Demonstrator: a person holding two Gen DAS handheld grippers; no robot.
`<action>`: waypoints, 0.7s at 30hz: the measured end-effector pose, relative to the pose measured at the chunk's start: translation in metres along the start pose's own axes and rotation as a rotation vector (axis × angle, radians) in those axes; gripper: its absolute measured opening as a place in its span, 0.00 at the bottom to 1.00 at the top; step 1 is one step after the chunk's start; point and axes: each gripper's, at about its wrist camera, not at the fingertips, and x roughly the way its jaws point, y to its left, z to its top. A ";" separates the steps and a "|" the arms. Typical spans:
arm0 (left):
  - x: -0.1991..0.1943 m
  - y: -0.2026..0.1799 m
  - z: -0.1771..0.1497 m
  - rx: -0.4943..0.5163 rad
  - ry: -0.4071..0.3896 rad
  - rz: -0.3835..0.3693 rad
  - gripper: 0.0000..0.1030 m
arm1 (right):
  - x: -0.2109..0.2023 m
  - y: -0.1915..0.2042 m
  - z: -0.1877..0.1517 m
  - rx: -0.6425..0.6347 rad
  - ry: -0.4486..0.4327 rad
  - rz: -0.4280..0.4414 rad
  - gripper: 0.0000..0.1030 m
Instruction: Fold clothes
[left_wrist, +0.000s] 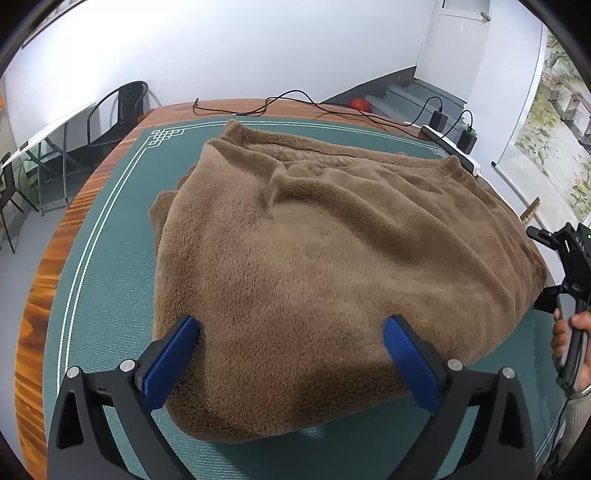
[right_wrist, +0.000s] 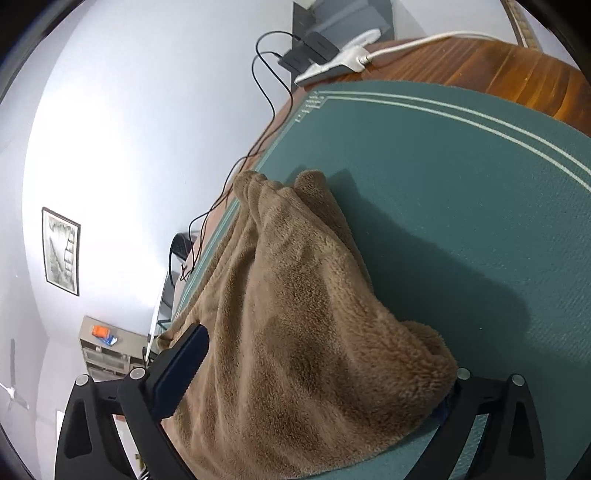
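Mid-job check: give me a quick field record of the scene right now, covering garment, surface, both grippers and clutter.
garment: brown fleece garment, partly folded, lying in a rumpled heap
surface: green mat on a wooden table
left gripper: open, fingers either side of the garment's near edge
right gripper: open wide, fleece bunched between the fingers, one finger hidden by the cloth
clutter: black cables, white power strip with black adapters at the table's far edge
fold status: not finished
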 end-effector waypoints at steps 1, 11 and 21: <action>0.000 0.000 0.001 -0.005 0.002 -0.001 0.99 | 0.000 0.001 0.000 -0.009 -0.003 0.002 0.98; -0.002 -0.001 0.001 -0.030 0.003 0.004 0.99 | 0.003 0.017 -0.009 -0.001 0.002 0.092 0.95; -0.006 0.011 -0.003 -0.055 -0.008 -0.013 0.99 | 0.015 0.003 -0.010 0.002 0.008 0.081 0.43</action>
